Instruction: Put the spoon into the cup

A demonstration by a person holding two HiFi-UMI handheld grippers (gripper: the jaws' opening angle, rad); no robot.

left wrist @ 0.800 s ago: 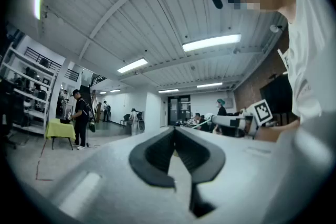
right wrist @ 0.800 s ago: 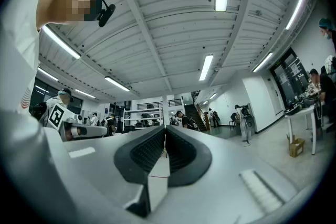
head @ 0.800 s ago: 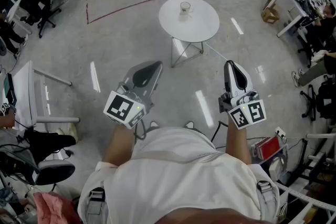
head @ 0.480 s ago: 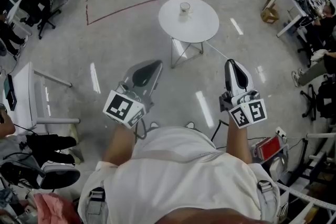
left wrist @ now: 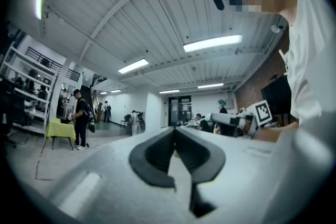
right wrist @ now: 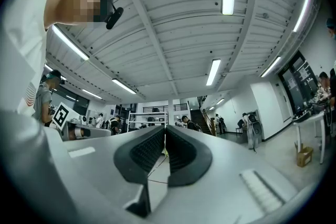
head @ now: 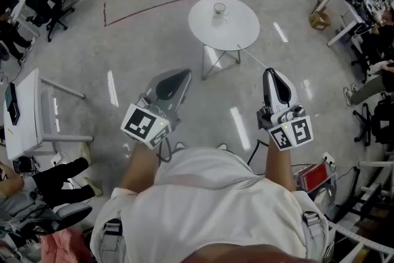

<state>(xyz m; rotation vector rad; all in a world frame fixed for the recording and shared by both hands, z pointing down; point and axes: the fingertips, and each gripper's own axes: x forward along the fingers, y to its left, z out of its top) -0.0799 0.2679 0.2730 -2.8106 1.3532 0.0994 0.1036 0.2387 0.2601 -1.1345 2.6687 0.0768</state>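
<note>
cup (head: 219, 8) | small, pale | upright | on round white table (head: 237, 34), far side

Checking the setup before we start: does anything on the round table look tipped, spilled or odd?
Nothing stands out. The cup looks upright on the round table, with no spill showing. No spoon can be made out from this far. The left claw and right claw are shut and empty.

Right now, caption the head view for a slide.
Left gripper and right gripper, shut, held short of table bearing cup.
</note>
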